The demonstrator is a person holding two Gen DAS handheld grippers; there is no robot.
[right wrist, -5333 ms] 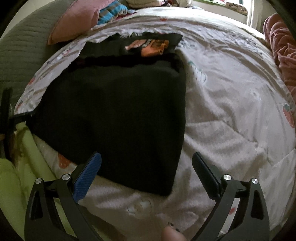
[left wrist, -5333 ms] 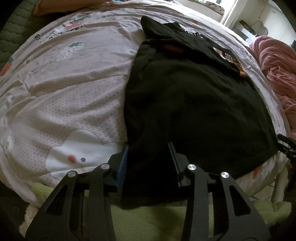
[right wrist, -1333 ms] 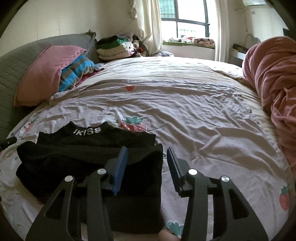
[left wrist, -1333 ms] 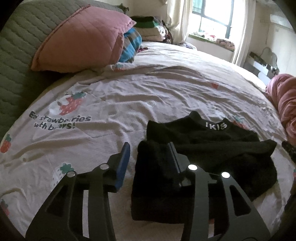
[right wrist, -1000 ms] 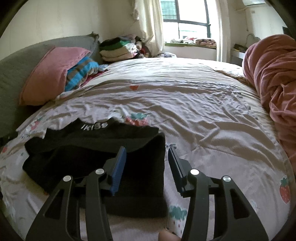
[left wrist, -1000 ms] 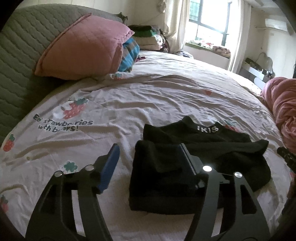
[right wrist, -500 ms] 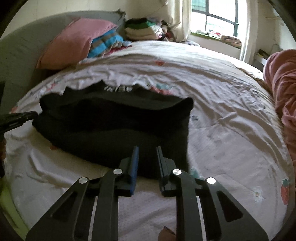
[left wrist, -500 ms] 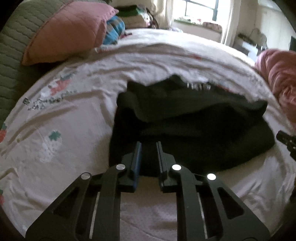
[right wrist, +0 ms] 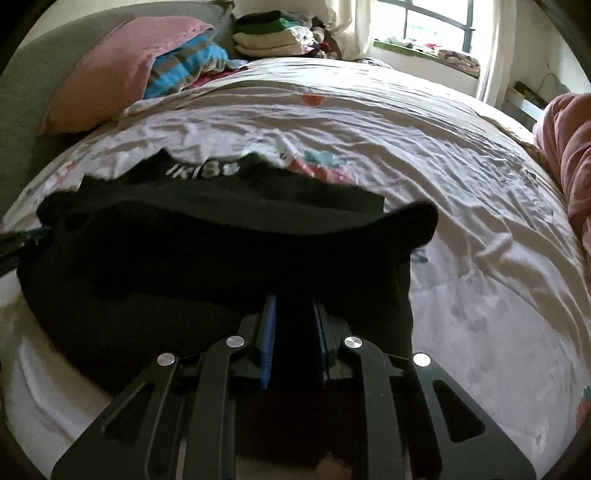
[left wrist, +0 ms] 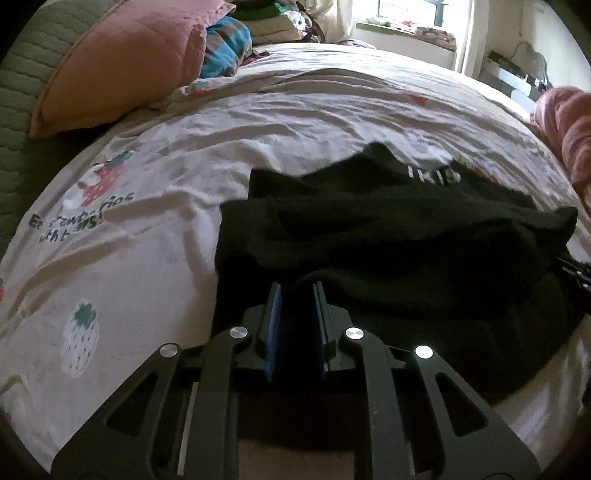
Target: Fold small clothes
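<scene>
A black garment (left wrist: pixel 406 240) with white collar lettering lies folded on the strawberry-print bed cover (left wrist: pixel 147 229). My left gripper (left wrist: pixel 296 291) is shut on the near fold of the garment at its left part. In the right wrist view the same black garment (right wrist: pixel 221 251) fills the middle, and my right gripper (right wrist: pixel 291 299) is shut on its near fold at the right part. The near edge is lifted off the cover in both views. The other gripper's tip shows at the garment's far side in each view.
A pink pillow (left wrist: pixel 122 62) and a blue striped cloth (left wrist: pixel 225 48) lie at the head of the bed, with a stack of folded clothes (right wrist: pixel 273 33) behind. A pink blanket (right wrist: pixel 569 147) is heaped at the right edge. A window stands beyond the bed.
Both grippers closed from open onto the near fold of the black garment about half a second ago and now hold it, raised slightly and drawn closer to the cameras.
</scene>
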